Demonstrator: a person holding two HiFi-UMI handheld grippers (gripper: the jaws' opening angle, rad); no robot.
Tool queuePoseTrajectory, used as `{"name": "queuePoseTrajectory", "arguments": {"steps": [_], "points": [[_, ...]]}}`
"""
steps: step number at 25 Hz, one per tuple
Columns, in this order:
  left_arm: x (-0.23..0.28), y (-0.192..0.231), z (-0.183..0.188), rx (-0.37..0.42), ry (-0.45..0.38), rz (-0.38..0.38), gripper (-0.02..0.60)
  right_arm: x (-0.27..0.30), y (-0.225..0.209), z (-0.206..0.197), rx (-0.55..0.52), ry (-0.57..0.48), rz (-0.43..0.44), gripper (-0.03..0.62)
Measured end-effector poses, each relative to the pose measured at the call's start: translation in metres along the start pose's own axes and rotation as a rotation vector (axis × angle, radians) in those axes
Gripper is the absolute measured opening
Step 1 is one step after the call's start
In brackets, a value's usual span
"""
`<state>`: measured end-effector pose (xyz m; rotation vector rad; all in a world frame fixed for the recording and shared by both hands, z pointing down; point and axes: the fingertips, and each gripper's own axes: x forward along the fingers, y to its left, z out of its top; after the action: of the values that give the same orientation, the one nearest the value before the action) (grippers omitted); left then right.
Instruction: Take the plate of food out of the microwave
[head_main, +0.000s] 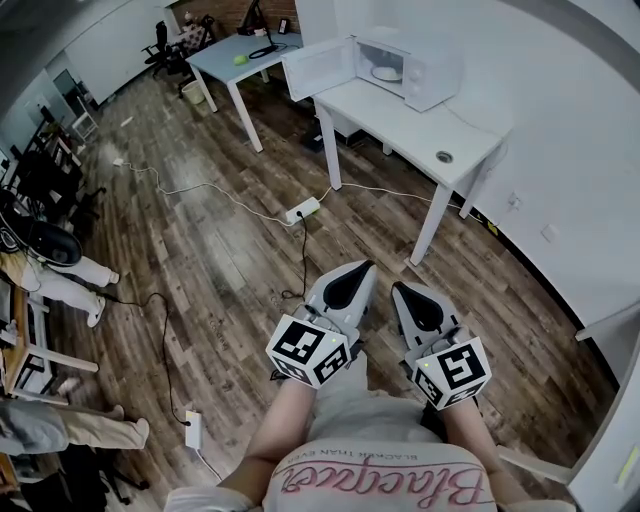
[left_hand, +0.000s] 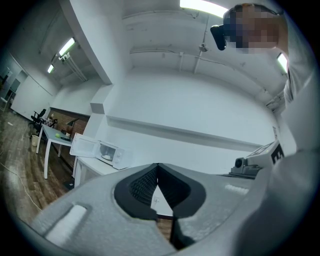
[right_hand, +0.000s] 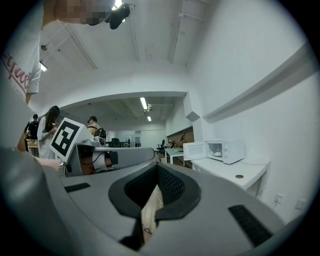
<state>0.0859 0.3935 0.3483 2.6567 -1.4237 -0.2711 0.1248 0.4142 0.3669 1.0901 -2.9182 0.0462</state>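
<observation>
The plate, probably breakable ceramic and slick, sits in the microwave at the tabletop's wall edge; take it by the rim. The left gripper and right gripper have their fingers closed and empty.

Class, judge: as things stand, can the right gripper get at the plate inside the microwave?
Probably not yet: the right gripper, jaws together, is held by the person's body, with floor between it and the microwave on the table. The door stands open, so nothing blocks the plate.
</observation>
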Motion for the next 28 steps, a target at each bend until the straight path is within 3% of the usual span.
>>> {"name": "queuePoseTrajectory", "arguments": {"steps": [28], "points": [[0.097,0.121,0.009,-0.025,0.020,-0.036,0.008,0.132,-0.076,0.002,-0.010,0.043,-0.035,0.006]]}}
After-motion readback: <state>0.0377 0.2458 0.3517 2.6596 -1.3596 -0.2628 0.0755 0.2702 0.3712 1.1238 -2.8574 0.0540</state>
